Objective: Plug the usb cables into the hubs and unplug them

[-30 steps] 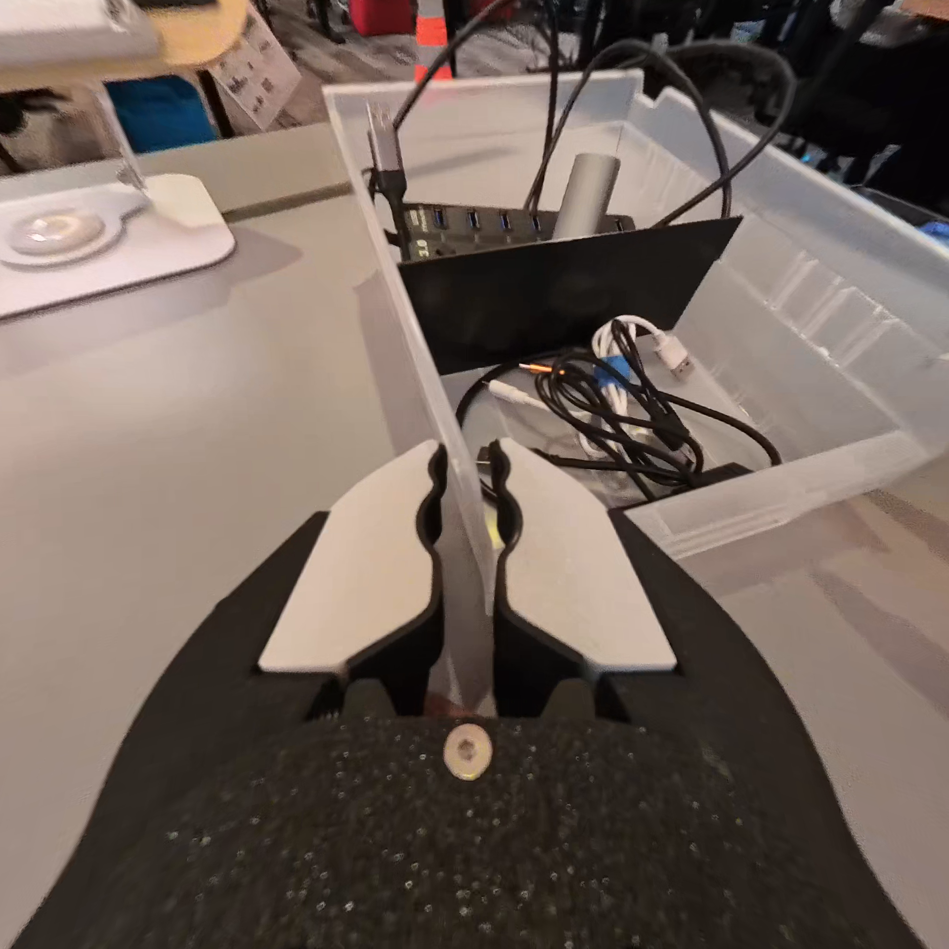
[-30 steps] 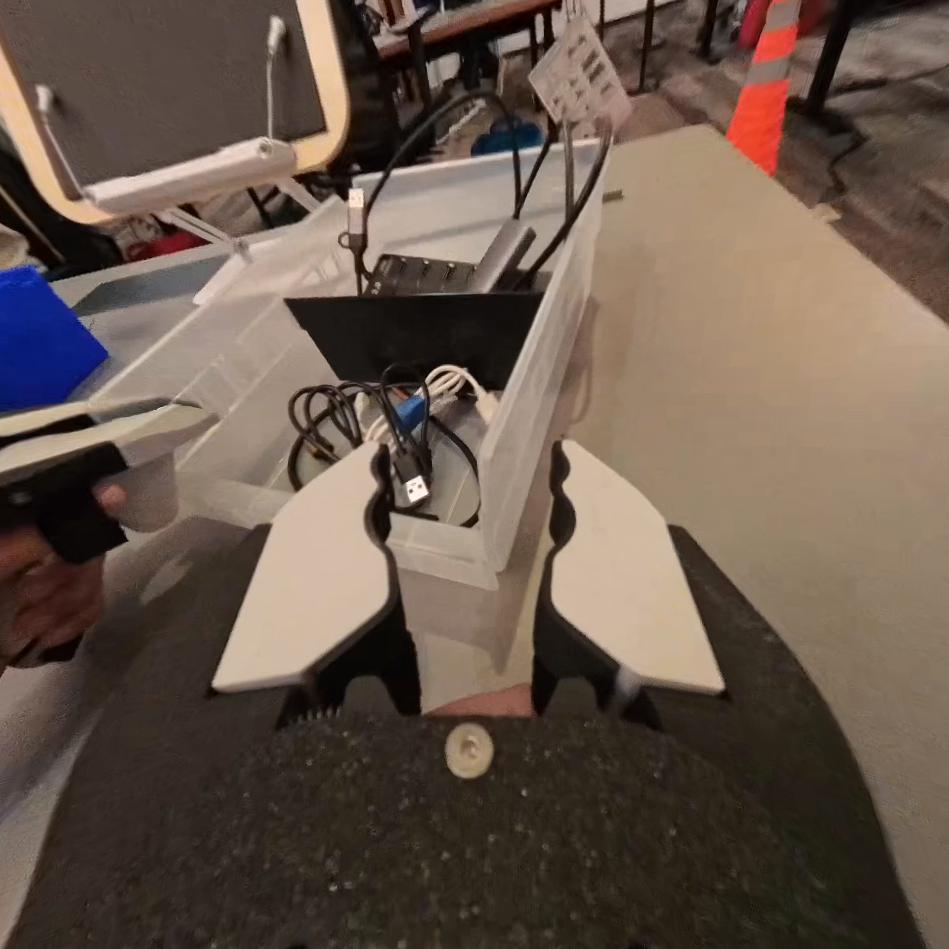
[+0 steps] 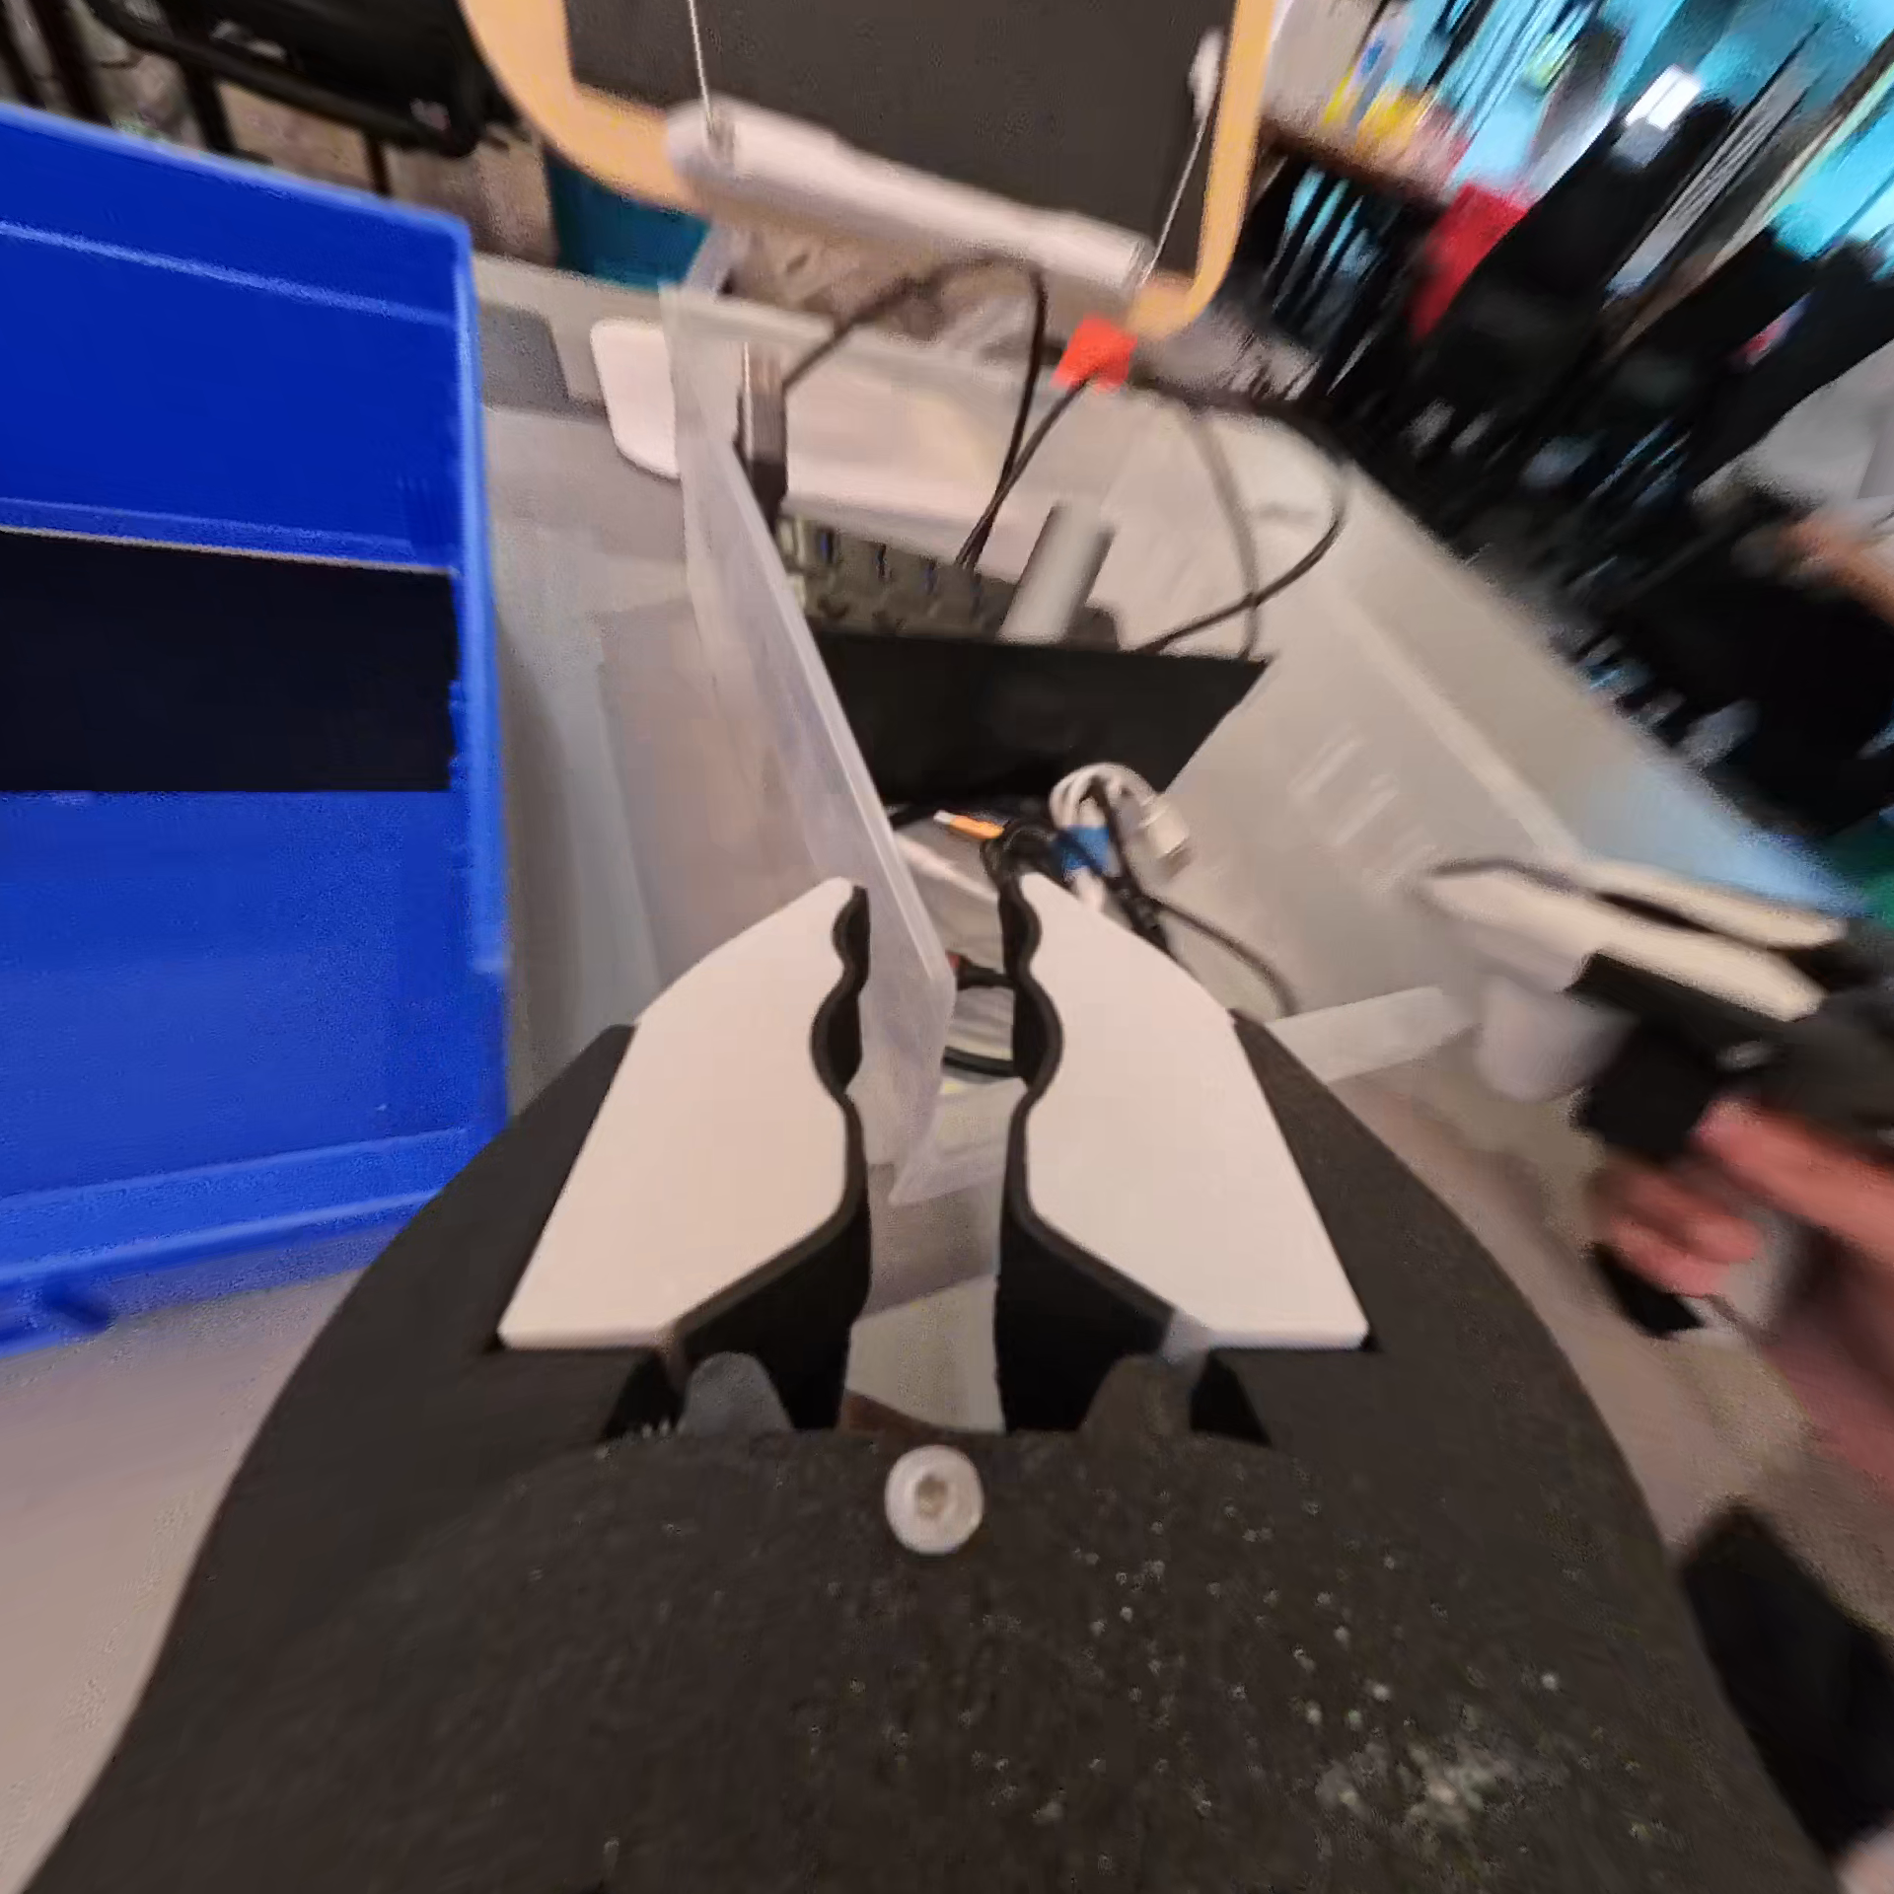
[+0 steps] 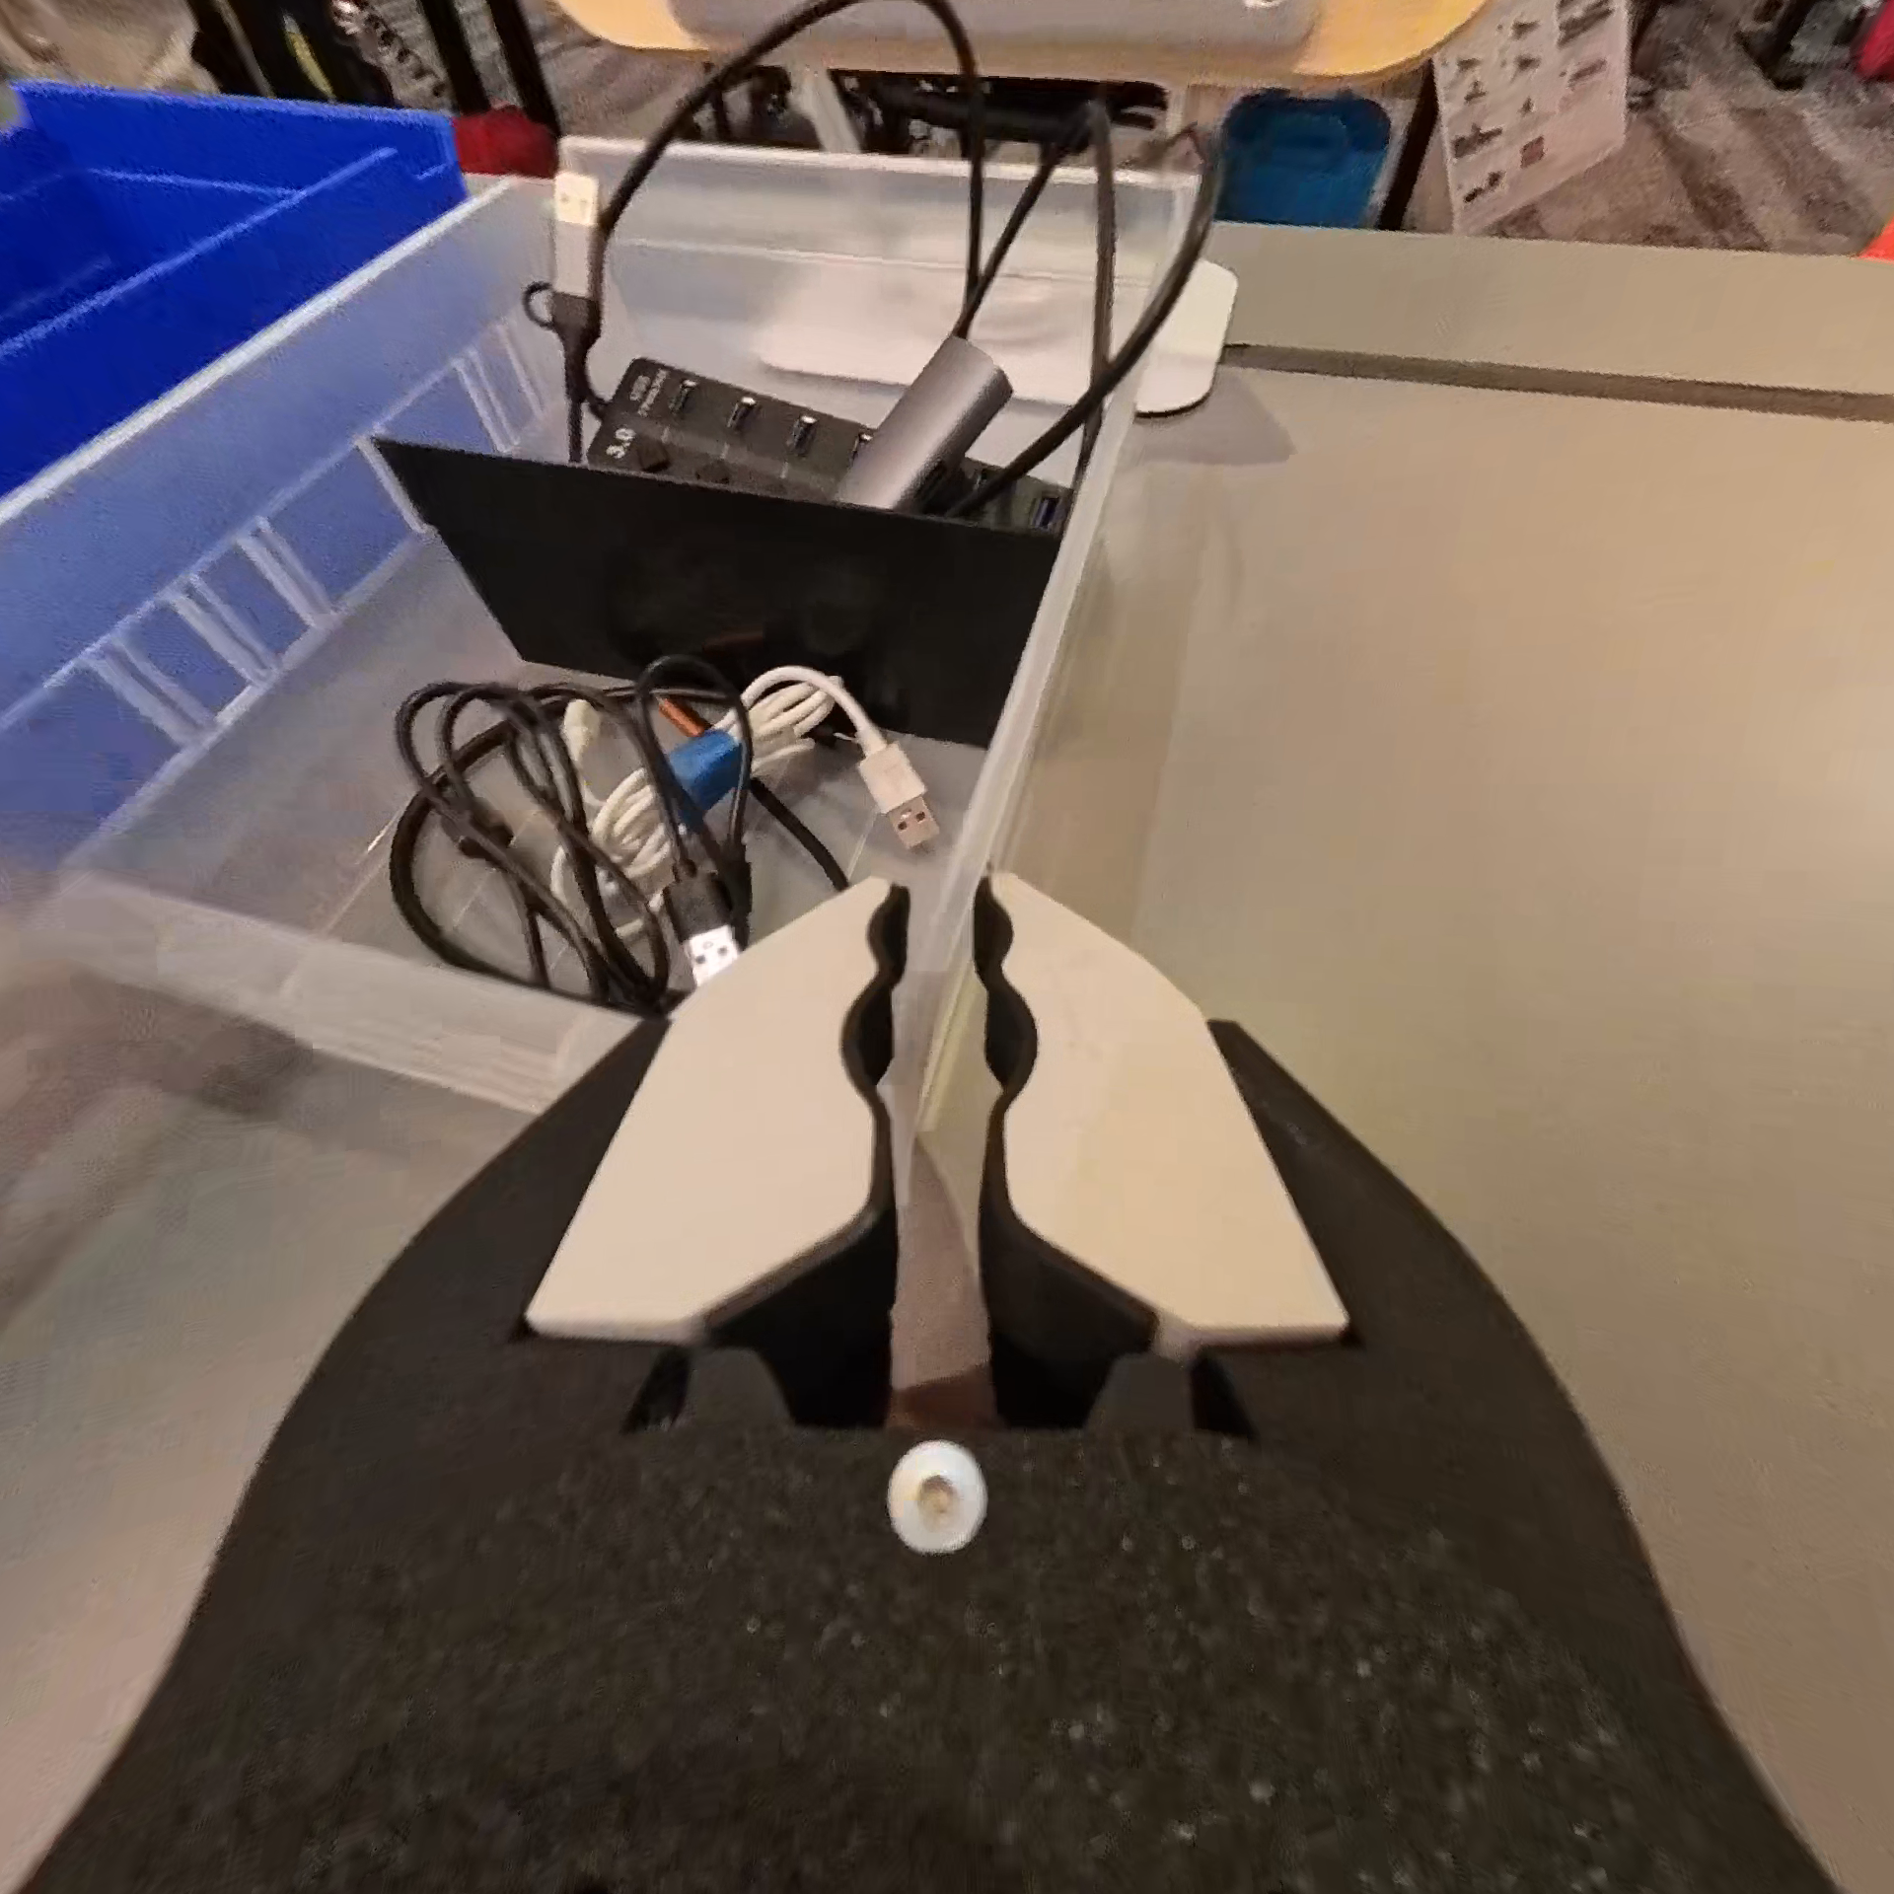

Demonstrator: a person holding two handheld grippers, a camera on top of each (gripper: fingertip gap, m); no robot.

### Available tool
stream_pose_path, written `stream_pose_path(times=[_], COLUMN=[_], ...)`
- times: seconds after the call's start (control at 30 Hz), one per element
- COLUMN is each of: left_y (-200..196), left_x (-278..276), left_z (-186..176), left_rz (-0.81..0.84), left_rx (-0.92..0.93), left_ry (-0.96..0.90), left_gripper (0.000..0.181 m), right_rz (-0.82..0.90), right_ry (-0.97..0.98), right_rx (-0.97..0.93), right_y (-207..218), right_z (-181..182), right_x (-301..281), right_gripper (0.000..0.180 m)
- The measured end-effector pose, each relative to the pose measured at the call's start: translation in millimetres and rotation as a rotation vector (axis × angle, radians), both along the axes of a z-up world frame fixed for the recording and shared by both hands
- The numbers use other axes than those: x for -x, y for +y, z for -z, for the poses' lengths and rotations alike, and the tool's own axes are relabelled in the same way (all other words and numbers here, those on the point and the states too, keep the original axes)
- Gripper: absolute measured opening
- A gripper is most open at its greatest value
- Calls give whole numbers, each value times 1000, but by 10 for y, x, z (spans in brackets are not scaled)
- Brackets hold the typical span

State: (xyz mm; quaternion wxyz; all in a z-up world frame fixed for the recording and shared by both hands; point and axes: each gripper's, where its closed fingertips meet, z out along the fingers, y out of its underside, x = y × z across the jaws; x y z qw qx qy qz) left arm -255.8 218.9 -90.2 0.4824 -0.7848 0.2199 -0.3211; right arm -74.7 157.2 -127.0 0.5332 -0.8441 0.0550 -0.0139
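A clear plastic bin [image 4: 1035, 666] holds a black USB hub [image 4: 738, 420] and a grey hub [image 4: 943, 410] behind a black divider [image 4: 738, 605]. A tangle of black and white USB cables [image 4: 574, 820] lies in the near compartment, with a loose white plug [image 4: 902, 799]. My right gripper [image 4: 938, 887] is shut on the bin's right wall. My left gripper [image 3: 938, 892] straddles the bin's left wall [image 3: 779, 666], jaws slightly parted. The wall touches only the left finger. The left wrist view is blurred and shows both hubs [image 3: 892, 574], the cables [image 3: 1076, 851] and the right gripper [image 3: 1640, 953].
A blue bin [image 3: 236, 717] stands close against the clear bin's left side and also shows in the right wrist view [image 4: 154, 256]. A white lamp base [image 4: 1189, 338] sits behind the clear bin. The grey table [image 4: 1537, 820] stretches to the right. A hand [image 3: 1742, 1209] holds the right gripper.
My right gripper has closed on the bin's right wall. My left gripper's jaws have widened a little around the left wall. The left view has swung, and the blue bin now fills its left side.
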Motion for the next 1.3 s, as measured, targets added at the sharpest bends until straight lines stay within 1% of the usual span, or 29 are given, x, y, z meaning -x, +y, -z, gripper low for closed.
stream_pose_path(times=[0.03, 0.07, 0.17, 0.23, 0.27, 0.3, 0.33, 0.43, 0.5, 0.53, 0.57, 0.6, 0.63, 0.67, 0.73, 0.8, 0.83, 0.87, 0.93, 1.0, 1.1, 1.13, 1.17, 1.2, 1.23, 1.27, 1.3], left_y=[-36, -4, 360, 647, 746, 815, 865, 1062, 1245, 1320, 1369, 1408, 1407, 1365, 1198, 969, 847, 727, 486, 261, -25, -93, -157, -215, -268, -326, -381], left_x=[157, 408, 1445, 2074, 2304, 2461, 2519, 2464, 2399, 2370, 2344, 2358, 2366, 2372, 2387, 2390, 2398, 2410, 2427, 2448, 2403, 2427, 2456, 2476, 2506, 2509, 2504], left_z=[-128, -191, -268, -122, -8, 67, 80, 126, 231, 307, 364, 378, 384, 386, 393, 394, 394, 394, 395, 400, 396, 394, 391, 387, 382, 377, 357], left_rz=[-1, -42, -245, -334, -354, -367, -360, -283, -235, -208, -183, -190, -201, -212, -237, -263, -278, -297, -323, -346, -375, -404, -428, -443, -463, -468, -477], left_rx=[11, 23, -12, -12, 25, 67, 79, 82, 101, 127, 144, 127, 111, 100, 84, 92, 97, 102, 104, 95, 90, 78, 67, 58, 47, 43, 31], left_ry=[-42, -31, 44, 195, 281, 328, 324, 262, 234, 227, 217, 216, 231, 259, 314, 296, 285, 276, 288, 351, 322, 328, 335, 327, 324, 324, 330], left_gripper=[24, 24, 28, 40, 43, 46, 48, 48, 44, 34, 12, 4, 4, 4, 3, 4, 4, 4, 4, 4, 4, 4, 4, 4, 4, 4, 4], right_rz=[-47, -88, -160, -226, -249, -286, -345, -500, -591, -631, -680, -720, -728, -726, -698, -667, -631, -593, -535, -511, -418, -424, -436, -421, -380, -381, -395], right_ry=[-11, -23, -48, -25, 1, 43, 97, 251, 326, 348, 381, 418, 420, 382, 214, 111, 99, 98, 91, 51, -32, -43, -28, -5, 15, 17, -10], right_rx=[0, -5, -33, -27, -20, -2, 18, 84, 104, 108, 114, 132, 145, 147, 137, 117, 106, 98, 85, 96, 132, 132, 132, 131, 132, 118, 133], right_y=[-78, -171, -424, -542, -575, -592, -602, -579, -570, -542, -538, -523, -470, -405, -248, -98, -13, 60, 174, 236, 313, 311, 298, 289, 285, 283, 259], right_z=[-35, -78, -181, -162, -136, -97, -62, 8, -6, -11, -21, -29, -15, 5, 66, 73, 61, 50, 52, 105, 228, 229, 222, 198, 154, 109, 109], right_x=[41, 76, 171, 336, 438, 577, 760, 1326, 1672, 1836, 1986, 2092, 2137, 2158, 2156, 2219, 2253, 2296, 2402, 2518, 2538, 2558, 2575, 2545, 2468, 2444, 2441], right_gripper=[16, 18, 21, 19, 18, 16, 14, 15, 16, 16, 16, 17, 18, 18, 22, 30, 38, 43, 47, 48, 51, 53, 50, 40, 16, 11, 10])
